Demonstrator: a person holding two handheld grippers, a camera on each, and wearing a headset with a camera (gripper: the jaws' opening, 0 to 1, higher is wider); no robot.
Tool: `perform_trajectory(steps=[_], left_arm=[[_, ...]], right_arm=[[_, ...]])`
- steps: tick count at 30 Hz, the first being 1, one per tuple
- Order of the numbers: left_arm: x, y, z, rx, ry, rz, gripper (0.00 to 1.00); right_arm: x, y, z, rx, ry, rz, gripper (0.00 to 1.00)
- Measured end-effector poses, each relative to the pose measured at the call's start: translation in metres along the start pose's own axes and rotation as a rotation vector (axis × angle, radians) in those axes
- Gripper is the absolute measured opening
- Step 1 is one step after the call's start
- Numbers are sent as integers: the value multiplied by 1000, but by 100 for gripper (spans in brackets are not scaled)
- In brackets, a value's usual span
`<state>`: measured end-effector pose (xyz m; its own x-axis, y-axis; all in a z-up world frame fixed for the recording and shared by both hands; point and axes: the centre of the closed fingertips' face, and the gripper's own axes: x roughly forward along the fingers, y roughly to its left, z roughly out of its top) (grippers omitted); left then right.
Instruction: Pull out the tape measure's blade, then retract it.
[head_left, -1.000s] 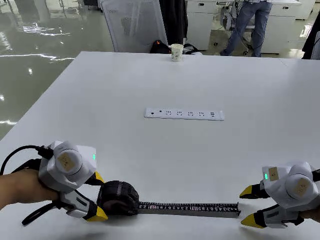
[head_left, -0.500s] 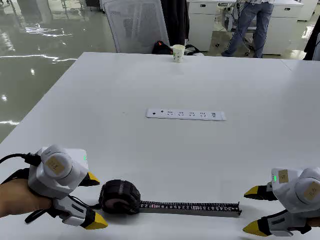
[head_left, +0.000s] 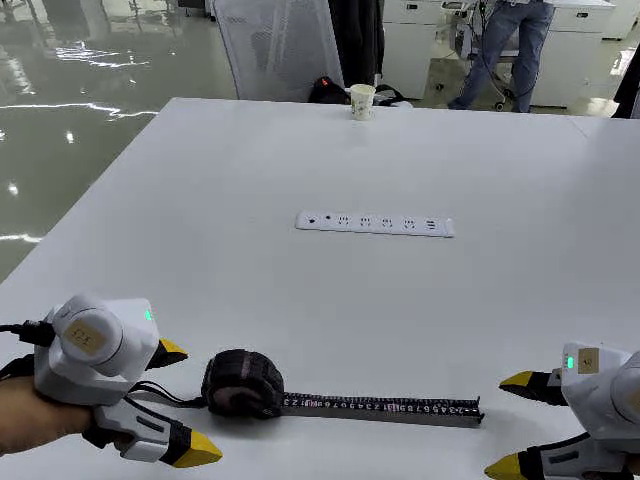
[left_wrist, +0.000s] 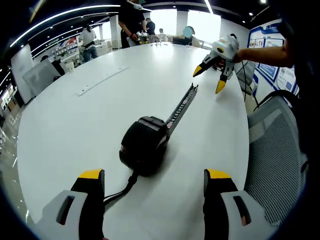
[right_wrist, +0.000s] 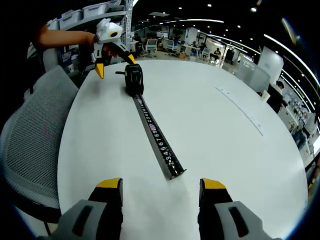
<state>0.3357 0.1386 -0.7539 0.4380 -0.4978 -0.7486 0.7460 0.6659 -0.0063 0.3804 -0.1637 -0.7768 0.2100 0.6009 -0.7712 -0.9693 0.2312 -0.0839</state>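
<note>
Change: the left claw (head_left: 188, 400), whose jaws flanked and touched the tape measure case (head_left: 243, 383) a second ago, has been drawn back off it. The right claw (head_left: 508, 424) has likewise been drawn away from the blade's free end.
Left claw: held open with jaws spread wide and nothing gripped, just beside the case and apart from it.
Right claw: held open and empty, near the blade tip but not touching.
Tape measure: the black case is lying on the worktop (head_left: 400, 310) by its near edge, toward the near left corner. A black strap (head_left: 165, 394) trails from it toward the left claw.
Blade (head_left: 380, 407): left pulled out as before, flat along the near edge toward the right.
Writing: numerals are printed along the blade. Single digits in sequence can be read in the right gripper view.
Elsewhere: a power strip (head_left: 375, 223) lies mid-worktop, and a paper cup (head_left: 362, 101) stands at the far edge.
</note>
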Motion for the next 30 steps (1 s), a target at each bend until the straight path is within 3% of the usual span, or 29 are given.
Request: perform_trajectory(steps=[7, 12, 27, 30], left_arm=[[-3, -4, -3, -66, -43, 47, 86], [-4, -13, -3, -105, -84, 63, 88], [-8, -30, 2, -191, -188, 172, 94], [-9, -33, 1, -200, -193, 180, 95]], right_arm=[[-1, 9, 1, 44, -22, -18, 66], [-2, 15, 4, 83, -47, -37, 71], [-4, 29, 13, 188, -110, -75, 80], [-4, 32, 15, 206, -124, -85, 82]])
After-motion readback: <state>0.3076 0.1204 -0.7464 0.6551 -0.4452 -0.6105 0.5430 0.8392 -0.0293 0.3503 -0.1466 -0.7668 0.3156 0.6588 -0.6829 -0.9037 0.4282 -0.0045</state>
